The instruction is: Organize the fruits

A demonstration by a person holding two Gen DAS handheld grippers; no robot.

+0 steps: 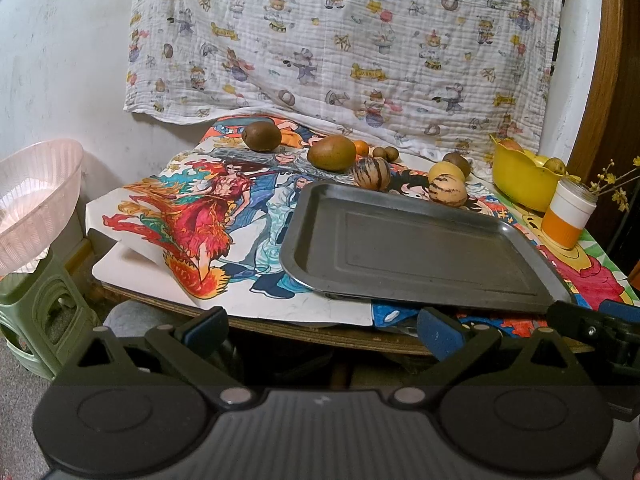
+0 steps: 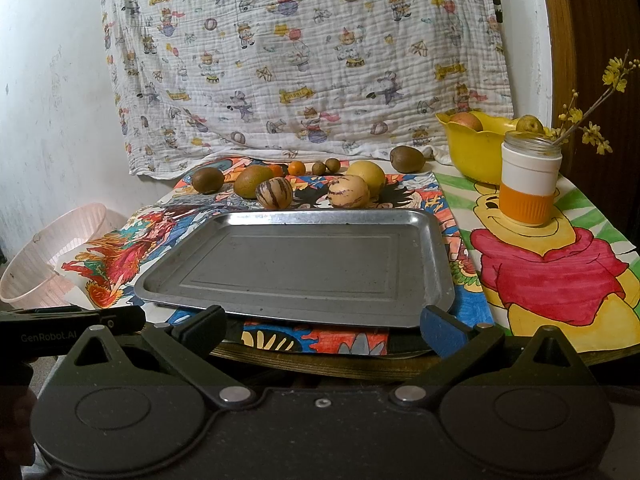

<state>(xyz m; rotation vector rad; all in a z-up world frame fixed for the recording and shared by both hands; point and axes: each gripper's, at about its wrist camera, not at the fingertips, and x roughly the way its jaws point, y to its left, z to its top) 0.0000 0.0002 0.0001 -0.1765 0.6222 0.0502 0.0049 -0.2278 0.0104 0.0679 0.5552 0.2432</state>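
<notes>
Hovering level before the tray (image 2: 296,264), both hand-held grippers (image 1: 320,330) (image 2: 322,328) spread, empty

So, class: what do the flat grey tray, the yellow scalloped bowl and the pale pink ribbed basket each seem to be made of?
Flat grey tray: probably metal, dull brushed sheen, pressed rim. Yellow scalloped bowl: likely plastic, smooth, glossy, uniform colour. Pale pink ribbed basket: apparently thin, moulded, translucent plastic.

Tray (image 2: 296,264) at table's (image 2: 360,364) front; fruits (image 2: 274,193) in a row behind it; bowl (image 2: 476,152) at right rear, jar (image 2: 528,180) before it; basket (image 2: 48,256) left of table.
</notes>
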